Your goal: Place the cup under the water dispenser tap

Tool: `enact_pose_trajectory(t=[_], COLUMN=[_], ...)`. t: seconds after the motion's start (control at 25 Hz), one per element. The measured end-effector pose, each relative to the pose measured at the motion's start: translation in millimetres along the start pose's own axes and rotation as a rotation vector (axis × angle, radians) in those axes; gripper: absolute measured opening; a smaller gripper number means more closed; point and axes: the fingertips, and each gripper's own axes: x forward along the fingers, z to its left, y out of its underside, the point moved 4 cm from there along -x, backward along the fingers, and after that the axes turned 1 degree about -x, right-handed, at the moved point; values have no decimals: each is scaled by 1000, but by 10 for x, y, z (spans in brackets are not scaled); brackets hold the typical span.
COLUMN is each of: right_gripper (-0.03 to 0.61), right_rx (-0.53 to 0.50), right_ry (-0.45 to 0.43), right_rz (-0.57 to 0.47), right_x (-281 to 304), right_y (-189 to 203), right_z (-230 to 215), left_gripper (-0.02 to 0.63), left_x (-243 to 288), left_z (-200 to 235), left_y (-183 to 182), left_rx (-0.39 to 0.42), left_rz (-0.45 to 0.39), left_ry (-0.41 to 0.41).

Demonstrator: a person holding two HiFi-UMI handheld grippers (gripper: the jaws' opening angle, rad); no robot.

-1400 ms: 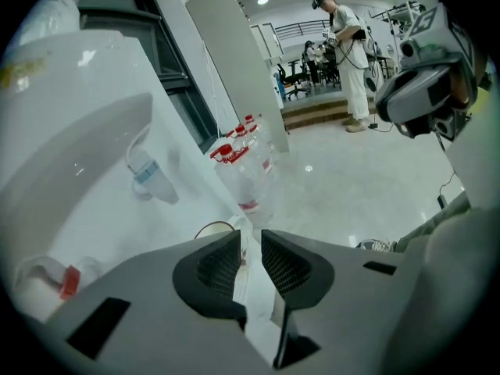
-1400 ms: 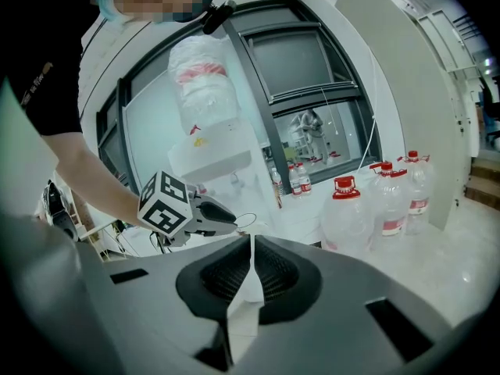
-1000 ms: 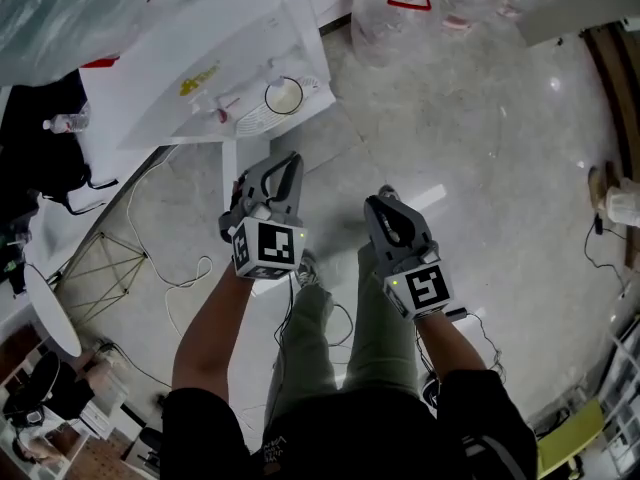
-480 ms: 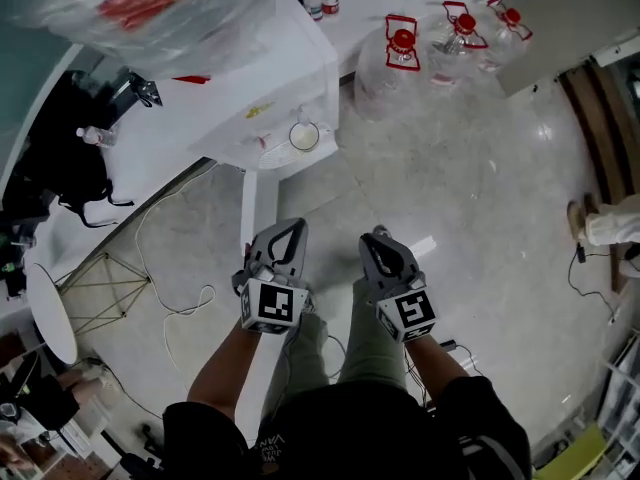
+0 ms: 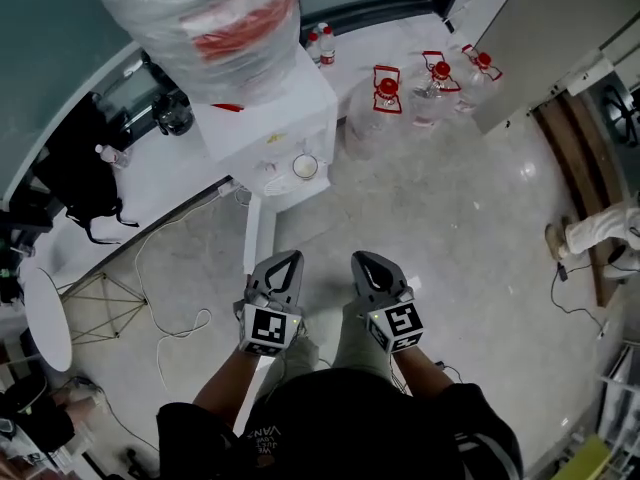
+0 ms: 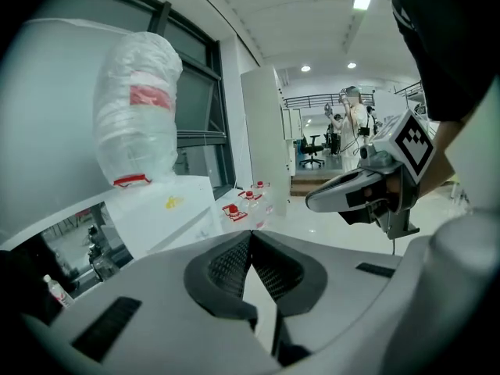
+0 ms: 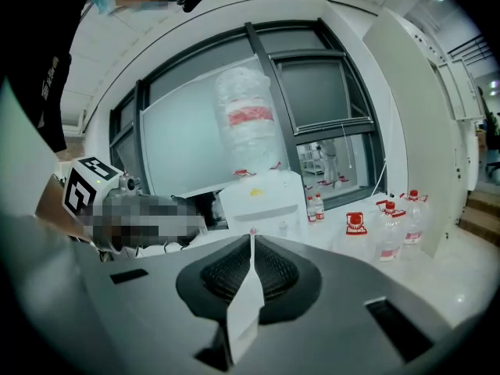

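A white cup (image 5: 305,166) stands on the drip tray of the white water dispenser (image 5: 270,118), below its taps. A plastic-wrapped bottle (image 5: 205,18) sits on top of the dispenser. Both grippers hover side by side over the floor, well back from the dispenser and pointing toward it. My left gripper (image 5: 292,256) is shut with nothing in it, its pads meeting at the tip (image 6: 250,234). My right gripper (image 5: 357,259) is also shut and empty (image 7: 251,237). The dispenser (image 7: 262,201) shows straight ahead in the right gripper view.
Several water jugs with red caps (image 5: 385,103) stand on the floor right of the dispenser. Small bottles (image 5: 320,43) stand behind it. Cables (image 5: 170,298) trail over the floor at left, near a round white table (image 5: 45,318). A person's foot (image 5: 590,233) shows at far right.
Both grippers have risen and drawn back from the dispenser, closer to my body. The cup has stayed on the drip tray. More of the room shows.
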Motion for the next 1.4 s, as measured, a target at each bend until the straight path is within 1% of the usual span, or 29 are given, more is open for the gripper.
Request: enact_pose_trajectory(t=[0.12, 0.36, 0.44, 0.56, 0.76, 0.88, 1.04, 1.12, 1.24, 1.4], right_gripper=[44, 44, 44, 44, 44, 44, 44, 44, 44, 44], right_rx=[-18, -36, -45, -53, -63, -85, -96, -97, -102, -93], right_ry=[8, 38, 42, 52, 78, 86, 90, 89, 90, 95], right_rz=[-16, -46, -57, -69, -88, -102, -118, -119, -119, -117], right_x=[-152, -427, -491, -590, -731, -798, -864, -905, -940, -964], right_y=[-120, -296, -364, -450, -577, -668, -749, -770, -824, -878], right_z=[156, 402, 463, 569, 740, 811, 908, 949, 993, 1025], left_gripper=[18, 18, 18, 18, 18, 18, 18, 18, 18, 18], left_x=[-234, -632, -738, -894, -1172, -1313, -1496, -1592, -1700, -1801], left_z=[-30, -59, -49, -34, -26, -23, 20, 33, 45, 29], left_y=[-83, -244, -308, -360, -439, -458, -446, -463, -443, -452], left_rx=[6, -16, -6, 33, -8, -6, 26, 11, -14, -8], left_rz=[-23, -53, -69, -72, -87, -93, -102, -125, -130, -136], left_ry=[8, 19, 13, 19, 28, 30, 10, -12, -27, -24])
